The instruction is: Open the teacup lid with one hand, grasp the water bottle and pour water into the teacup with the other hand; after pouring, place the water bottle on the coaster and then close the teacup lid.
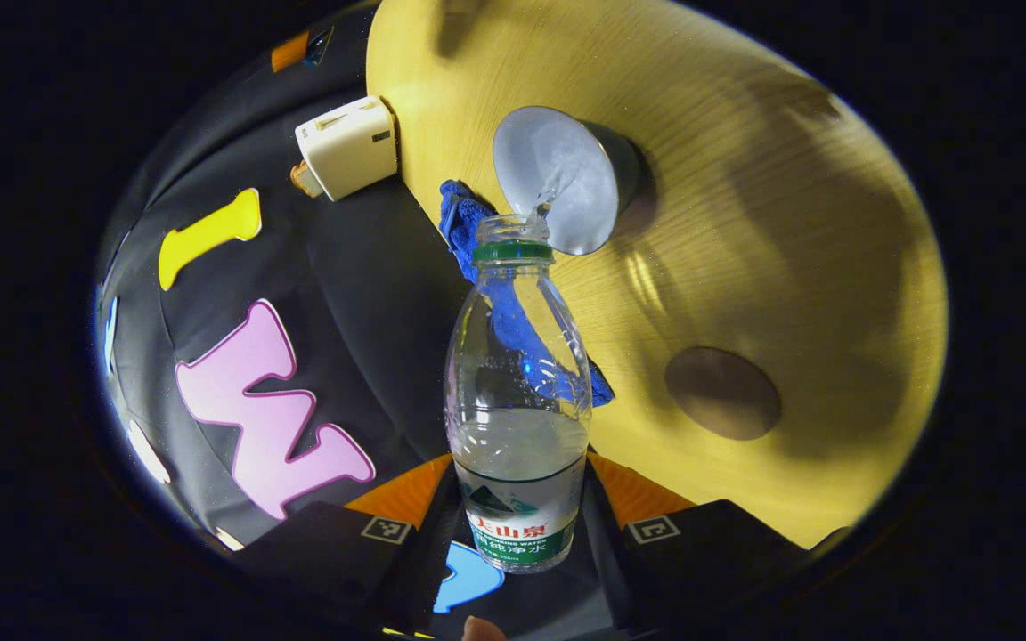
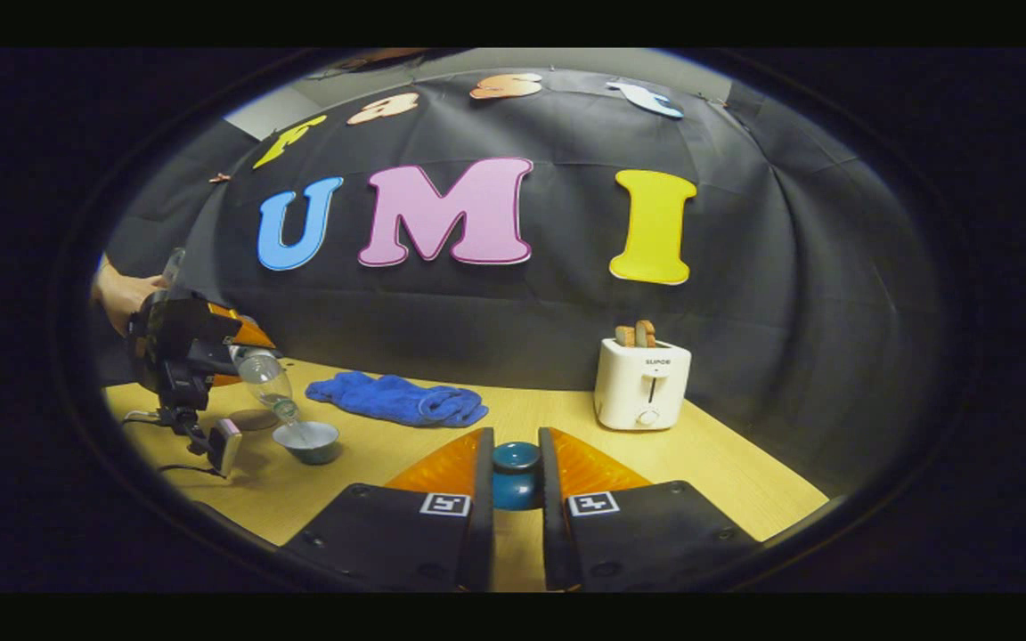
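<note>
1. Water bottle point(image 1: 517, 392): clear plastic, uncapped, green neck ring, white-and-green label low on the body. It is tipped mouth-down over the teacup point(image 1: 566, 178), and a thin stream runs from its mouth into the cup. Water remains in the part of the bottle nearest the camera.
2. Left gripper point(image 1: 517, 534): clamped on the bottle's labelled end, one finger pressing each side. In the right gripper view the same gripper point(image 2: 237, 352) hangs above the teacup point(image 2: 306, 440), held by a hand point(image 2: 121, 298).
3. Teacup: grey-blue, open, standing on the wooden table point(image 1: 745, 223), just in front of the blue towel point(image 2: 397, 398).
4. Teacup lid point(image 2: 516, 474): dark teal with a round knob, gripped between the fingers of the right gripper point(image 2: 513, 507), well to the right of the teacup.
5. Coaster point(image 1: 722, 393): round, brown, bare, lying on the table near the teacup.
6. White toaster point(image 2: 643, 383): well right of the teacup, beyond the towel, two slices standing in its slots.
7. Writing: the bottle label carries red Chinese characters and small white text, not reported here. The toaster front bears a small dark word.
</note>
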A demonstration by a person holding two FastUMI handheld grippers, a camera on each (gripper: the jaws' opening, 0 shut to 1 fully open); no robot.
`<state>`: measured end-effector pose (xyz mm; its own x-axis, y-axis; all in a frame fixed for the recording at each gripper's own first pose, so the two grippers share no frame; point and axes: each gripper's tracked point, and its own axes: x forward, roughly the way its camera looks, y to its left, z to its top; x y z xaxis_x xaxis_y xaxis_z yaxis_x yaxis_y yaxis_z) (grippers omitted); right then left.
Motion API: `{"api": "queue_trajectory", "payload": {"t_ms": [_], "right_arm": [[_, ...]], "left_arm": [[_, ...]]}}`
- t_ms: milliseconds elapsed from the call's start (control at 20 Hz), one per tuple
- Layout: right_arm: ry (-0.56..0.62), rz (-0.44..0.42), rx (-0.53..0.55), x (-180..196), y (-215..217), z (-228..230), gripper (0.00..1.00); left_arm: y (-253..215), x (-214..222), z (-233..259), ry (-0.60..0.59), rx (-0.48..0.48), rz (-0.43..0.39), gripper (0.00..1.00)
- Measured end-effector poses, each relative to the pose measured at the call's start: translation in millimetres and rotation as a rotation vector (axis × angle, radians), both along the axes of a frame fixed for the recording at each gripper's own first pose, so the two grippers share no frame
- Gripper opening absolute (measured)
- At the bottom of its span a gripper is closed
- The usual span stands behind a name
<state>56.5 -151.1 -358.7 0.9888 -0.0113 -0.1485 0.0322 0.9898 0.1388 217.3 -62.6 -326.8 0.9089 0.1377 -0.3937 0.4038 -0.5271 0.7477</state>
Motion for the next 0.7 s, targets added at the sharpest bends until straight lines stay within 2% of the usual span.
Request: {"api": "queue_trajectory", "payload": {"t_ms": [50, 100, 150, 200, 250, 400, 450, 500, 700], "right_arm": [[-0.002, 0.001, 0.003, -2, 1, 0, 0.20], [-0.001, 0.001, 0.003, -3, 1, -1, 0.20], [0.001, 0.003, 0.004, -4, 1, -1, 0.25], [0.001, 0.001, 0.007, -5, 0, -1, 0.20], [-0.001, -0.001, 0.013, -5, -1, 0, 0.25], [-0.009, -0.001, 0.017, -6, 1, 3, 0.25], [-0.009, 0.000, 0.017, -7, 1, 3, 0.20], [-0.010, 0.000, 0.020, -7, 2, 4, 0.25], [-0.013, -0.009, 0.024, -8, 1, 4, 0.25]], "left_arm": [[-1, 3, 2, -0.003, 0.017, -0.018, 0.72], [0, 5, 5, -0.009, 0.034, -0.038, 0.73], [-2, 7, 6, -0.015, 0.048, -0.056, 0.73], [-5, 9, 8, -0.024, 0.063, -0.073, 0.73], [-7, 11, 12, -0.038, 0.081, -0.095, 0.73], [-15, 18, 23, -0.084, 0.121, -0.150, 0.73], [-18, 20, 25, -0.095, 0.127, -0.166, 0.73], [-22, 21, 29, -0.111, 0.137, -0.189, 0.73], [-26, 22, 33, -0.125, 0.159, -0.232, 0.73]]}}
